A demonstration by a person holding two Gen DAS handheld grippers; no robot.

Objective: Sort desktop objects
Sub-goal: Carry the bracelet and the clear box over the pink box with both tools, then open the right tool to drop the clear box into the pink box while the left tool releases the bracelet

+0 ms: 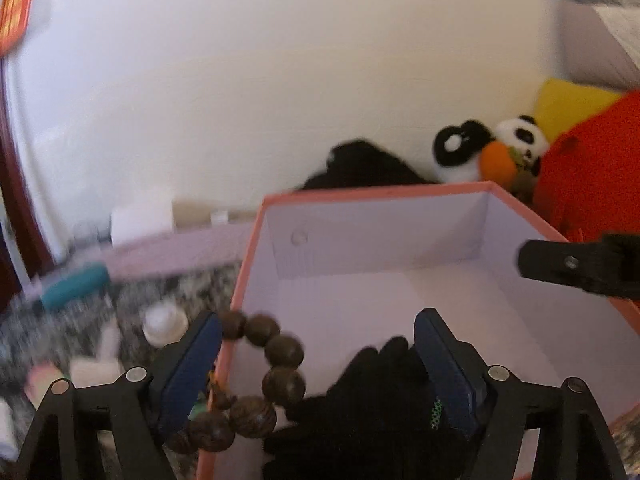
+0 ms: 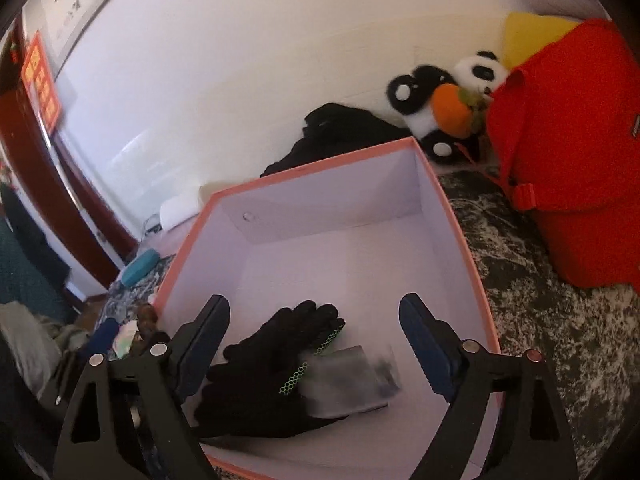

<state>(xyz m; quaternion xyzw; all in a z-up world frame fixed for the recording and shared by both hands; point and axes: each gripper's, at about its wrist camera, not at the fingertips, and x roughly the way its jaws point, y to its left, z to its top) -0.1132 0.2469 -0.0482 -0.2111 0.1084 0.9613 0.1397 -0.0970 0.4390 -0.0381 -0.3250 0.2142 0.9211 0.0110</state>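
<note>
An open box (image 1: 372, 196) with pink rim and white inside stands on the marbled table; it also shows in the right wrist view (image 2: 320, 168). A black glove (image 2: 272, 364) and a clear plastic bag (image 2: 348, 380) lie inside it. My left gripper (image 1: 318, 354) is open above the box's left wall. A brown wooden bead bracelet (image 1: 268, 368) hangs by its left finger, over the rim; the glove (image 1: 360, 400) lies below. My right gripper (image 2: 314, 336) is open and empty above the glove.
A plush panda with an orange fruit (image 2: 448, 100), a red bag (image 2: 568, 160) and black cloth (image 2: 340, 132) sit behind the box by the wall. A teal case (image 2: 140, 266), a white cap (image 1: 164, 322) and small items lie left of the box.
</note>
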